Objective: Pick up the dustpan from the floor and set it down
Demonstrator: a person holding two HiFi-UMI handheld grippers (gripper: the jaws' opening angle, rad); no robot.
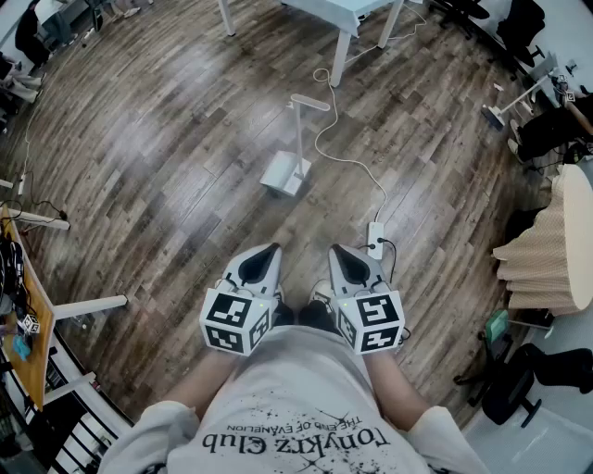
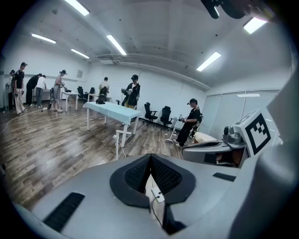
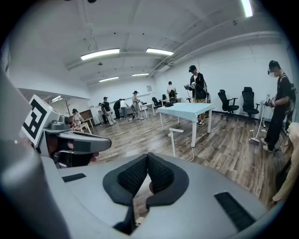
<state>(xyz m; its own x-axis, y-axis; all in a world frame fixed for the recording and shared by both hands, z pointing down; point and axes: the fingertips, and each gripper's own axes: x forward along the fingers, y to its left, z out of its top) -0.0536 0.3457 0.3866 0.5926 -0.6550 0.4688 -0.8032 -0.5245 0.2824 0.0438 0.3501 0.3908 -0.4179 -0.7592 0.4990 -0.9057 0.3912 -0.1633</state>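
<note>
A white long-handled dustpan (image 1: 285,172) stands on the wood floor ahead of me, its handle upright. My left gripper (image 1: 270,248) and right gripper (image 1: 337,250) hang side by side close to my body, well short of the dustpan. Both are shut with nothing between the jaws. In the left gripper view the closed left gripper (image 2: 150,157) points past the dustpan's handle (image 2: 117,144). The right gripper view shows the shut right gripper (image 3: 148,155) with the dustpan handle (image 3: 174,141) beyond it; the pan itself is hidden behind the gripper bodies in both.
A white cable runs from a power strip (image 1: 375,235) on the floor towards a white table (image 1: 341,44) at the back. A beige pleated object (image 1: 545,250) stands right, a wooden bench (image 1: 20,305) left. Office chairs (image 1: 519,28) and several people (image 2: 132,93) stand farther off.
</note>
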